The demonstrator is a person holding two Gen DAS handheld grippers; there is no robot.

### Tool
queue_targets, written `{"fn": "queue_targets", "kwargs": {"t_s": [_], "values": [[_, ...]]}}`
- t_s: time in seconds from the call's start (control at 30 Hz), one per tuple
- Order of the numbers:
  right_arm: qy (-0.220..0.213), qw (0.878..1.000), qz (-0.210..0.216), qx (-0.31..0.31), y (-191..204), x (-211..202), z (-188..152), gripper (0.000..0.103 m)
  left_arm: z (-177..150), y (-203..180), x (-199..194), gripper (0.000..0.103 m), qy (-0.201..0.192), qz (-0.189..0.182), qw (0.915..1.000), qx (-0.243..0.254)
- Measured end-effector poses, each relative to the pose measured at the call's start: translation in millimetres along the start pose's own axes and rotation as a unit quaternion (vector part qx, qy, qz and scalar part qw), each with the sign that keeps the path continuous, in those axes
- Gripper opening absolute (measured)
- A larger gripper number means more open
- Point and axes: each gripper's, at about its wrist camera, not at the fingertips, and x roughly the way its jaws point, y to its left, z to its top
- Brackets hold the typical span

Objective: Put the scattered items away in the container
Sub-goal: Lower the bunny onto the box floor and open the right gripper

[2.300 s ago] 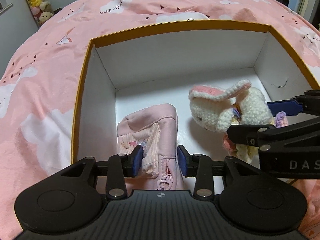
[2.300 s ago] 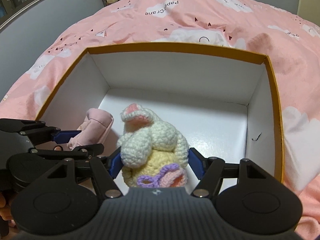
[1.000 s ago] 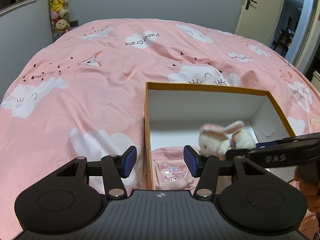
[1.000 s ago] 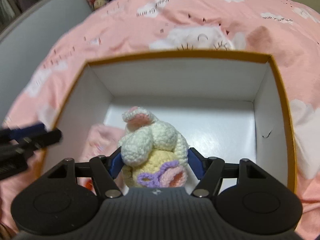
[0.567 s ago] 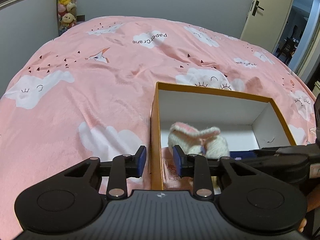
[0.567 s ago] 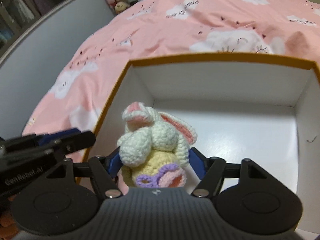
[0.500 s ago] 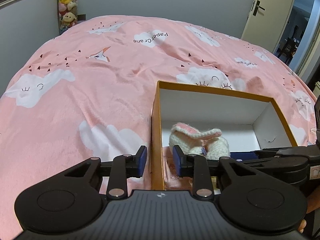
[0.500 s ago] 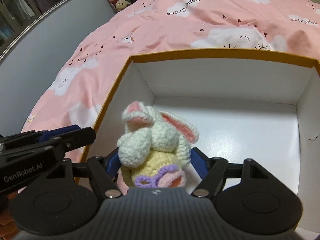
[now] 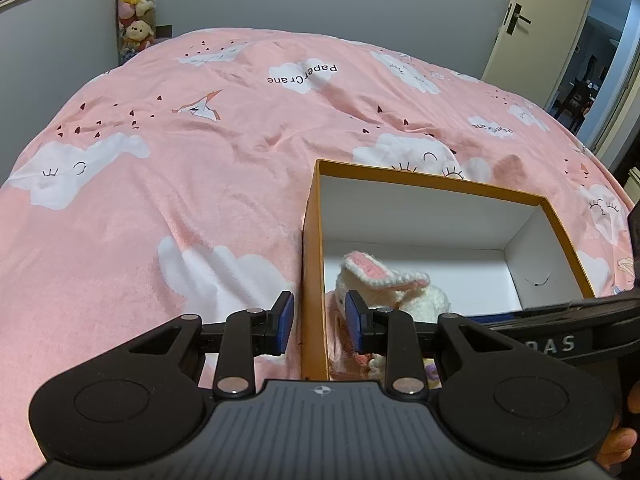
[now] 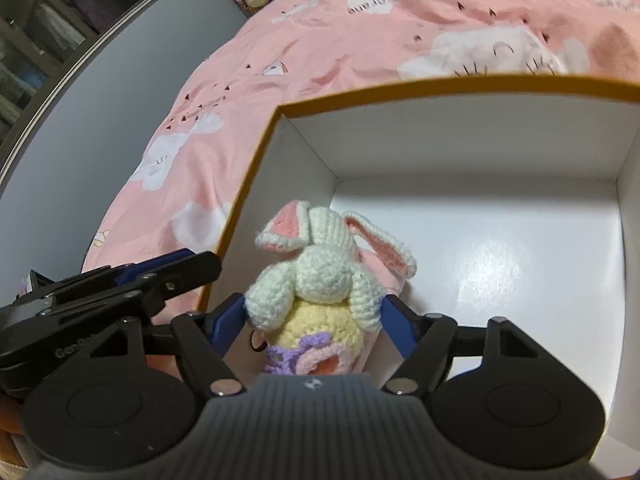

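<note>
Now the left gripper [image 9: 318, 316] tips steeply down over the left rim of the box [image 9: 432, 186], one blue pad outside the orange wall and the other inside it. Its jaws have just been closing and stand narrow. The wall is between them, with a sliver of gap showing on each side, so the pads do not seem to press on it.

The right gripper [image 10: 310, 312] also pitches down, reaching in over the near edge toward the near left corner. Its jaws have just been opening and stand wide, with the crocheted bunny [image 10: 320, 276] between them. The pads run close along the toy's white arms, but I cannot tell whether they press on it or merely flank it.

The bunny sits upright in that near left corner, ears flopped outward. It is on or against a pink pouch [image 9: 336, 340] that lies along the left wall.

The box rests on a pink cloud-print bedspread [image 9: 160, 200]. Fingers of the person's right hand [image 9: 616, 444] show behind the right gripper's body.
</note>
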Motion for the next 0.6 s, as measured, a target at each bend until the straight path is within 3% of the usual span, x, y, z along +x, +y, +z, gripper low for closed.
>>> {"fn": "queue_targets", "kwargs": {"t_s": [0.17,0.2,0.23,0.3,0.37,0.53,0.6], "values": [[-0.005,0.999,0.011,0.032,-12,-5,-3,0.068,-2,0,1,0.033,0.003,0.001,1.0000,-0.001],[-0.012,0.999,0.019,0.043,-15,-10,-2,0.062,-2,0,1,0.033,0.002,0.000,1.0000,-0.001],[-0.022,0.998,0.033,0.058,-19,-15,-1,0.036,-2,-1,1,0.033,0.002,-0.001,1.0000,0.000],[-0.027,0.993,0.061,0.094,-30,-21,2,0.029,-2,-3,1,0.033,0.001,-0.002,1.0000,0.002],[-0.018,0.992,0.061,0.107,-36,-20,4,0.029,-2,-4,0,0.033,0.000,-0.002,1.0000,0.005],[-0.001,0.998,-0.020,0.057,-28,-13,0,0.043,-2,-5,-2,0.033,-0.001,0.003,1.0000,0.004],[0.003,0.998,-0.029,0.053,-30,-11,-3,0.047,-2,-5,-2,0.033,-0.001,0.003,1.0000,0.004]]}}
